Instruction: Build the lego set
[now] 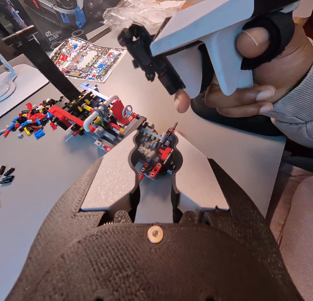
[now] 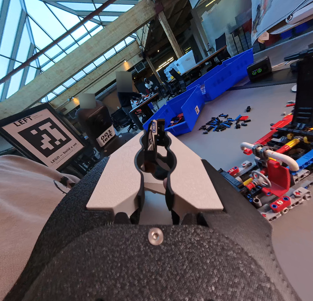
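Your left gripper (image 1: 155,154) clamps the front of the car chassis (image 1: 108,118) on the grey table (image 1: 50,174), while your raised right gripper (image 2: 154,147) grips a black sub-assembly (image 2: 155,140), whose stickered face only the right wrist view shows
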